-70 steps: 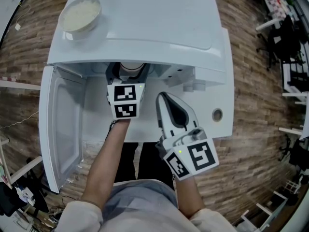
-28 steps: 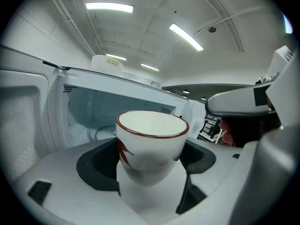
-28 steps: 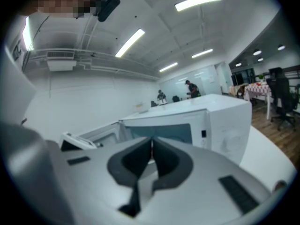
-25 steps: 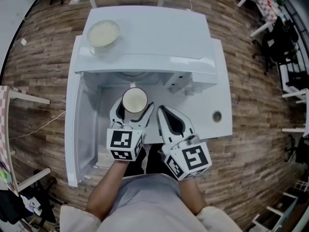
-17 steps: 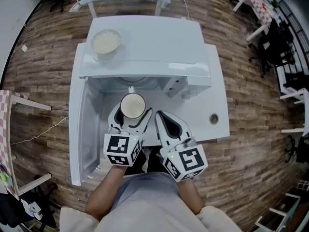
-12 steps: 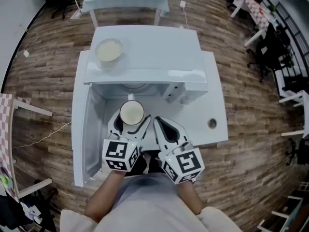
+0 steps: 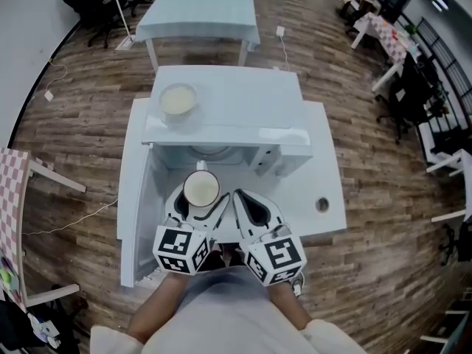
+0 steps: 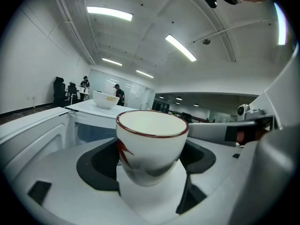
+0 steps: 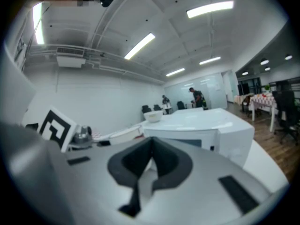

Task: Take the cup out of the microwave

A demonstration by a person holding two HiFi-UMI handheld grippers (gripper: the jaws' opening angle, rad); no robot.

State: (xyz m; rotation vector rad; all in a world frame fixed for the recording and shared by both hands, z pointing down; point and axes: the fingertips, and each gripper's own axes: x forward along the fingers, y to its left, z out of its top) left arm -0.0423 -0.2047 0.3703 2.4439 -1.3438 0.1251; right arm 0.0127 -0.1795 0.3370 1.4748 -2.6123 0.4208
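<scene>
A white cup (image 7: 200, 190) with a dark red rim and a red mark on its side stands upright between the jaws of my left gripper (image 7: 200, 200), which is shut on it. The cup (image 8: 151, 149) fills the middle of the left gripper view. It is outside the white microwave (image 7: 228, 120), in front of the open cavity. The microwave door (image 7: 134, 212) hangs open to the left. My right gripper (image 7: 240, 198) is just right of the cup, its jaws shut together on nothing (image 9: 149, 165).
A white bowl (image 7: 178, 100) sits on the microwave's top at the left. The microwave stands on a white table (image 7: 324, 175) with a round hole (image 7: 321, 204). Another table (image 7: 199, 9) stands behind; chairs and desks line the right side.
The cup has come out of the microwave cavity in my left gripper and moved toward the person. Both grippers drew back, and the head view rose and widened.
</scene>
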